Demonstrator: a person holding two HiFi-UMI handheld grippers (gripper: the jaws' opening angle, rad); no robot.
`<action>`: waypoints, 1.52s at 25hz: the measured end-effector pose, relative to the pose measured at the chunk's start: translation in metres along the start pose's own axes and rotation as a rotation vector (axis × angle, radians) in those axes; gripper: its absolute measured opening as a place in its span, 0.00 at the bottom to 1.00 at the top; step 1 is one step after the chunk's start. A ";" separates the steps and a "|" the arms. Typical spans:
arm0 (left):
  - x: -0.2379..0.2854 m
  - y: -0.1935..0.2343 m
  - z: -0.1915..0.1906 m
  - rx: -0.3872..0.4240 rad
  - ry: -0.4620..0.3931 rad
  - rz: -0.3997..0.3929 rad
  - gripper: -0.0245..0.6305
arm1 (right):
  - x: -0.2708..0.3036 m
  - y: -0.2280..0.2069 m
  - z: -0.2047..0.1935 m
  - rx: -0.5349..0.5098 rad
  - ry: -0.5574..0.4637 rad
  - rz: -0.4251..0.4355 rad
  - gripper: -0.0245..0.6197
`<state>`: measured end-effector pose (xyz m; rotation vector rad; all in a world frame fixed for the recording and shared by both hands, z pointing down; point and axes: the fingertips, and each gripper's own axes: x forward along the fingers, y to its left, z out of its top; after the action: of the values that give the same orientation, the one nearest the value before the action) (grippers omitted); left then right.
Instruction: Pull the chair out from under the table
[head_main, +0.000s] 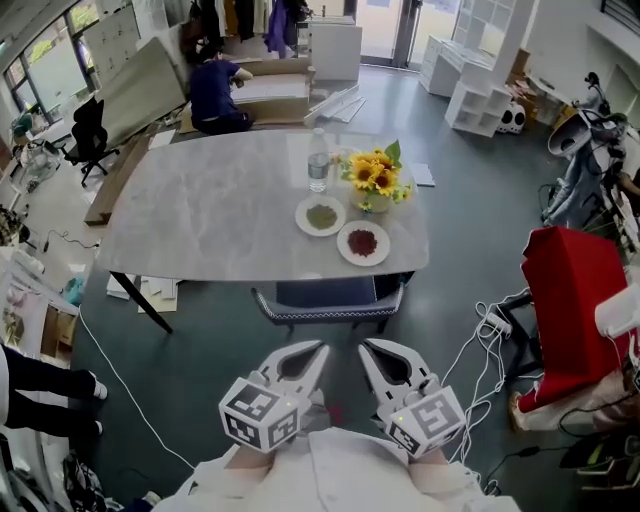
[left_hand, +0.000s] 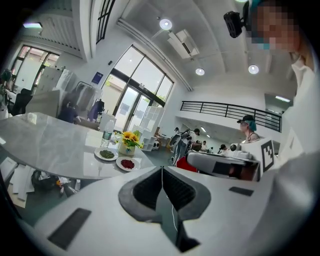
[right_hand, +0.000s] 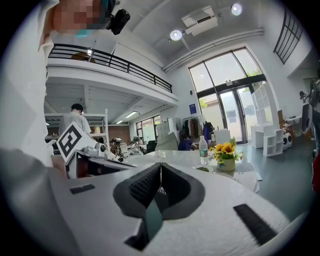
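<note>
Before the table (head_main: 200, 230), the left gripper (head_main: 320, 349) and right gripper (head_main: 367, 348) are clenched empty, facing a tucked-in chair (head_main: 330, 296).
The pale marbled table fills the middle of the head view. The chair sits pushed under the table's near edge, with only a dark seat and patterned rim showing. Both grippers sit side by side on the table's near side, apart from the chair, each with its jaws pressed together on nothing. Toward the table's right end stand a vase of sunflowers (head_main: 376, 180) and a water bottle (head_main: 318, 160). A plate of green bits (head_main: 321, 216) and a plate of red bits (head_main: 363, 243) lie closer to the near edge, above the chair.
</note>
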<state>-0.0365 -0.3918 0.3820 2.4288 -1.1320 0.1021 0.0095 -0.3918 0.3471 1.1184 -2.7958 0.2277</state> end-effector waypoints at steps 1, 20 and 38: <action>0.003 0.005 0.004 0.006 -0.002 -0.007 0.07 | 0.005 -0.002 0.001 -0.006 0.004 0.000 0.04; 0.049 0.069 -0.008 0.307 0.197 -0.063 0.07 | 0.069 -0.052 -0.038 -0.114 0.200 -0.031 0.05; 0.078 0.107 -0.043 0.432 0.374 -0.099 0.07 | 0.103 -0.068 -0.092 -0.215 0.386 0.035 0.05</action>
<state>-0.0589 -0.4883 0.4804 2.6686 -0.8850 0.8075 -0.0123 -0.4923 0.4607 0.8705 -2.4310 0.1257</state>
